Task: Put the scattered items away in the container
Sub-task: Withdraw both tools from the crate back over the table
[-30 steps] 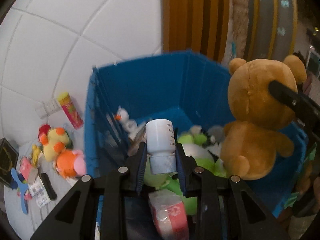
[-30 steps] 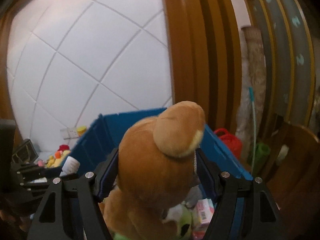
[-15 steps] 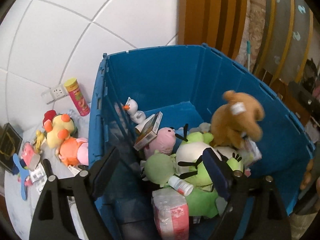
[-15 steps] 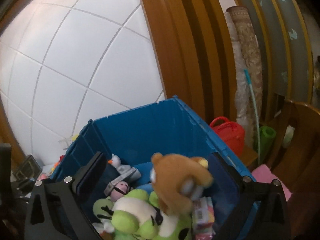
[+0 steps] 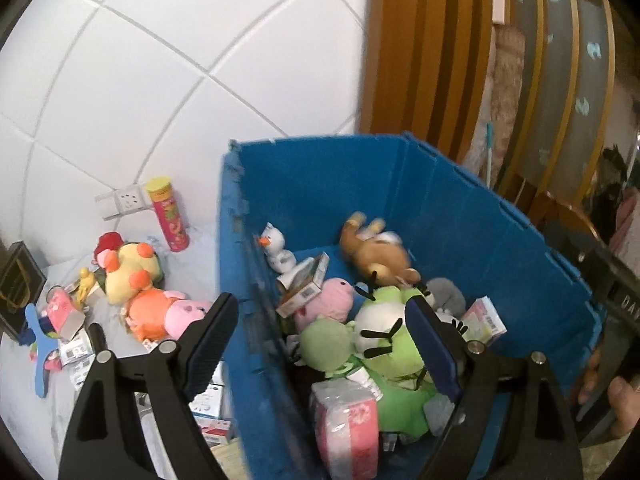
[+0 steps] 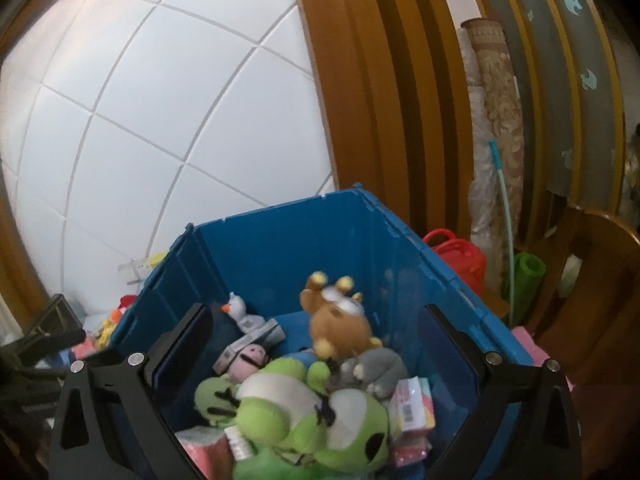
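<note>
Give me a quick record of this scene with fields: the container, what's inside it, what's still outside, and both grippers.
container: blue crate, open top
inside: brown teddy bear lying on the pile; green frog plush; pink plush; white duck toy; small boxes
outside, left of crate: red snack tube standing upright; yellow and orange plush; orange and pink plush; small packets
left gripper: open, nothing held
right gripper: open, nothing held, above the crate
</note>
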